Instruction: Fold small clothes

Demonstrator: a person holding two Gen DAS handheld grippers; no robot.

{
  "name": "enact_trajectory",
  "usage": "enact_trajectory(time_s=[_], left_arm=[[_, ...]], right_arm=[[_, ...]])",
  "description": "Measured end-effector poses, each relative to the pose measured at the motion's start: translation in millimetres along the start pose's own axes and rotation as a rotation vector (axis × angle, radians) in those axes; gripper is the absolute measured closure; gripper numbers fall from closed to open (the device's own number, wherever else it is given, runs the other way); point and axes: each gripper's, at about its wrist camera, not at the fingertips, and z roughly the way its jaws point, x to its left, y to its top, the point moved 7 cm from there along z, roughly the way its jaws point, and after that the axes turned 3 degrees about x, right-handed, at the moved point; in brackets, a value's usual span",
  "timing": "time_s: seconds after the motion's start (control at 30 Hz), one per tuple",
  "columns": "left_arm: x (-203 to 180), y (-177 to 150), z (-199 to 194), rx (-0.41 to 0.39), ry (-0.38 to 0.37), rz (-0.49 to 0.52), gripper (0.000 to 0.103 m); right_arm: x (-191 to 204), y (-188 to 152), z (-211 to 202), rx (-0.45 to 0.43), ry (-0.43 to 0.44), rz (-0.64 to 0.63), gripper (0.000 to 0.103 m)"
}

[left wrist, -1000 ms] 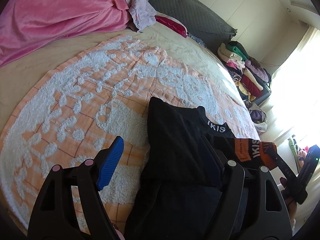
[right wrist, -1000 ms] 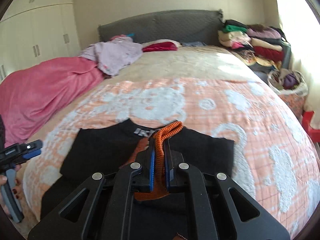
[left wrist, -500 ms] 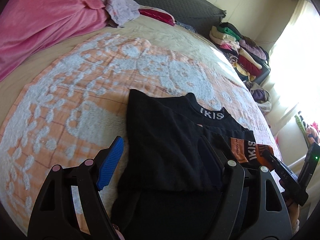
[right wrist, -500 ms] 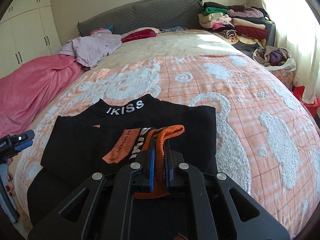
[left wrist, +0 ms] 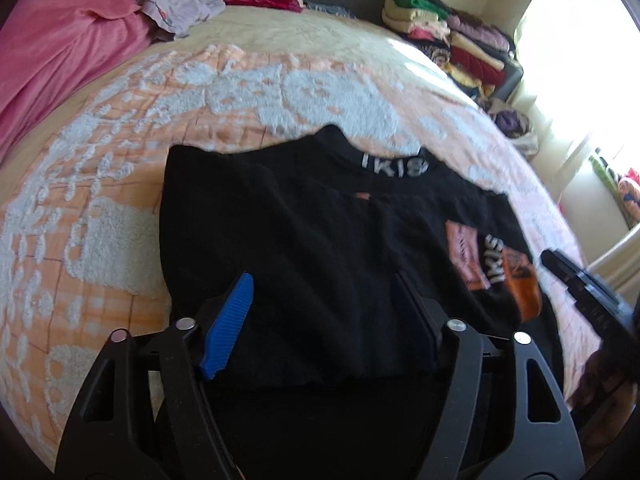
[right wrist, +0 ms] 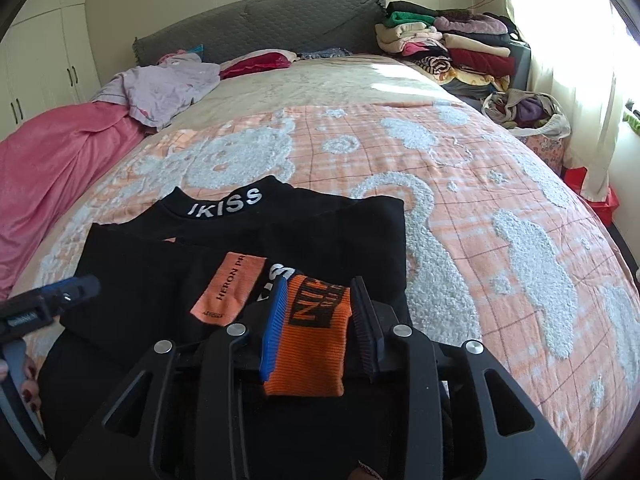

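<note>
At the bottom of the right wrist view, the right tongs (right wrist: 318, 320) are opening around an orange cuff (right wrist: 310, 344) lying slack between the pads. The left tongs (left wrist: 324, 312), wide apart and closing, hover empty over the black sweater (left wrist: 304, 240). It lies folded mid-frame on the orange blanket (right wrist: 500, 216) covering the bed (right wrist: 320, 84).

The black top's (left wrist: 304, 240) near hem hides behind the left gripper (left wrist: 324, 300). Its collar lettering (left wrist: 394, 166) blurs, last letter unreadable. The orange cuff's (right wrist: 310, 340) print is partly covered by a blue pad.
</note>
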Motion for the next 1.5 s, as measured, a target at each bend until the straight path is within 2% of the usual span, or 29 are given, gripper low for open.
enact_trajectory(time_s=[0.1, 0.33, 0.43, 0.47, 0.53, 0.63, 0.97, 1.03, 1.07, 1.5], left_arm=[[7, -9, 11, 0.040, 0.026, 0.011, 0.048], [15, -16, 12, 0.035, 0.010, 0.006, 0.048], [15, -15, 11, 0.034, 0.007, 0.004, 0.047], [15, -16, 10, 0.034, 0.006, 0.002, 0.047], [15, -17, 10, 0.035, 0.002, 0.001, 0.047], [15, -19, 9, 0.036, 0.003, 0.004, 0.047], [15, -21, 4, 0.033, 0.006, -0.001, 0.048], [15, -21, 3, 0.032, 0.008, 0.000, 0.048], [15, -21, 2, 0.031, 0.008, 0.000, 0.047], [13, -25, -17, 0.014, -0.007, -0.018, 0.047]], right_arm=[[16, -1, 1, 0.018, 0.038, -0.044, 0.071], [61, -12, 16, 0.095, 0.117, -0.153, 0.069], [67, -23, 29, 0.145, 0.102, -0.179, 0.069], [63, -30, 36, 0.177, 0.068, -0.181, 0.069], [57, -39, 43, 0.196, 0.084, -0.158, 0.072], [52, -42, 44, 0.186, 0.121, -0.102, 0.073], [50, -41, 19, 0.156, 0.134, -0.073, 0.070], [46, -41, 12, 0.145, 0.136, -0.051, 0.067], [44, -40, 8, 0.139, 0.135, -0.040, 0.061], [33, -33, -27, 0.083, 0.155, 0.031, 0.029]])
